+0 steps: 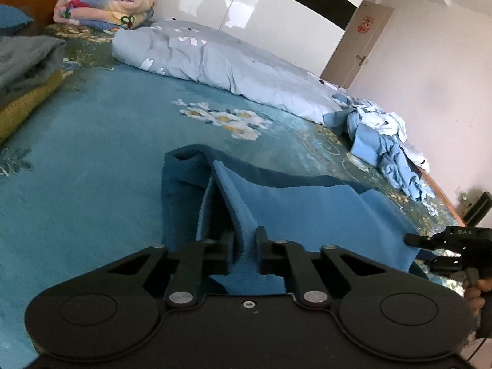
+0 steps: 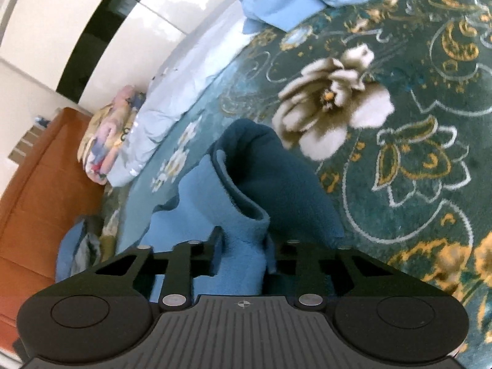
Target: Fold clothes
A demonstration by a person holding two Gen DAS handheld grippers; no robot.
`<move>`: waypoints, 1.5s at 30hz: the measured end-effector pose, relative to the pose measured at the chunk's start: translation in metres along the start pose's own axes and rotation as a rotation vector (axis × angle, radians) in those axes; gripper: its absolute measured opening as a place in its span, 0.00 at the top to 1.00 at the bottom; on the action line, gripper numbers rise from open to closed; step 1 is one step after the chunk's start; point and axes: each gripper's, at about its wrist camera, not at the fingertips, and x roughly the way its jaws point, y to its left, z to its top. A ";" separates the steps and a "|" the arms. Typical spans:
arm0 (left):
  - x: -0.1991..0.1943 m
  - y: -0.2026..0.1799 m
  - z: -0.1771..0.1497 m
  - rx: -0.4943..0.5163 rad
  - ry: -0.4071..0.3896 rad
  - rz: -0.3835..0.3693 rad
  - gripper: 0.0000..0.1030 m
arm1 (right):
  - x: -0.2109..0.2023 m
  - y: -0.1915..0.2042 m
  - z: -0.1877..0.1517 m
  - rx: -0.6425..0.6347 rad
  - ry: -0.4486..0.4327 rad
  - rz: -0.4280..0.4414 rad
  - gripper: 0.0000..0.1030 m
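Blue fleece is what I have in both tools. The blue fleece garment (image 1: pixel 307 212) lies on the bed, on a teal blanket (image 1: pixel 92 160) with white flowers, close to me. It is darker on the outside and lighter on the inside.

My left gripper (image 1: pixel 244 240) is squeezed almost all the way closed. A thin fold of the fleece is pinched between its two black fingers. My right gripper (image 2: pixel 243 240) is closed on a thicker bunch of the same cloth, so its fingers stand a bit wider apart. In the left view I can see the right gripper off to the side at the edge of the garment, with a bit of a hand under it.

Farther back on the bed there is a long pale blue duvet (image 1: pixel 221 61). Behind it sits a folded flowery quilt (image 1: pixel 104 6). A messy heap of light blue clothes (image 1: pixel 378 141) lies near the bed's far corner. A grey folded cloth (image 1: pixel 27 58) lies at the left.
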 end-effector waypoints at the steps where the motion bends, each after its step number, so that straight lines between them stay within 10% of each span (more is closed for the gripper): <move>1: -0.001 -0.003 0.000 0.030 -0.004 0.036 0.94 | -0.003 0.003 -0.001 -0.006 -0.015 0.003 0.82; 19: 0.014 0.003 -0.015 0.080 0.046 0.149 0.85 | 0.003 0.004 -0.017 -0.068 0.012 -0.115 0.82; 26: -0.031 0.007 -0.016 0.022 0.017 0.129 0.76 | -0.020 0.016 -0.018 -0.137 0.035 -0.084 0.59; 36: -0.050 -0.013 -0.042 -0.116 0.155 -0.092 0.68 | -0.020 0.028 -0.052 -0.138 0.196 -0.034 0.54; 45: -0.032 -0.022 -0.054 -0.135 0.276 -0.134 0.68 | -0.009 0.024 -0.065 -0.091 0.261 -0.019 0.56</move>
